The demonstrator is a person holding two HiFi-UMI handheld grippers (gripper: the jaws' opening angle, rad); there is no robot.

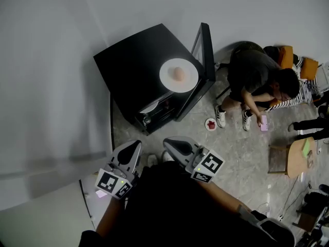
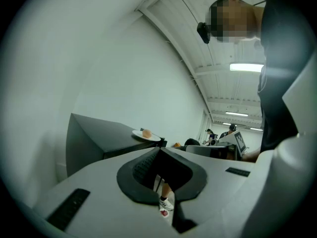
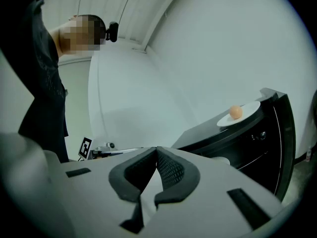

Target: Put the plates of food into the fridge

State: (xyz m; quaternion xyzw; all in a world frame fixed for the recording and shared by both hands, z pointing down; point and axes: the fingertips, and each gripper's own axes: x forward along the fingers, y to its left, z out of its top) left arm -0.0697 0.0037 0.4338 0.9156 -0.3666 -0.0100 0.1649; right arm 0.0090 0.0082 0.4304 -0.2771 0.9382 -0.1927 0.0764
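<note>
**A:** Low in the head view, left of centre, the left hand-held gripper (image 1: 134,145) has its jaw tips pressed together. Nothing is pinched, and only floor shows through the slot behind the tips.

**B:** Just beside it, the right hand-held gripper (image 1: 168,141) is clamped tight too, with nothing between the pads. Both point up the frame at the black fridge (image 1: 131,68).

**A:** And there's the fridge, upper centre, well apart from both of them, with its door (image 1: 206,53) swung open to the right.

**B:** On the fridge's top sits a white plate (image 1: 166,78), near the door edge, with one round orange piece of food (image 1: 178,74) in the middle.

**A:** Inside the opening, on a shelf, I can see a pale plate edge (image 1: 150,107). I can't tell what's on it.

**B:** Right of the fridge, down on the floor (image 1: 241,153), is a small plate with something red (image 1: 210,124).

**A:** It lies just beside the shoes of a seated person (image 1: 254,73), who is bent over a phone (image 1: 263,123) at upper right.
</note>
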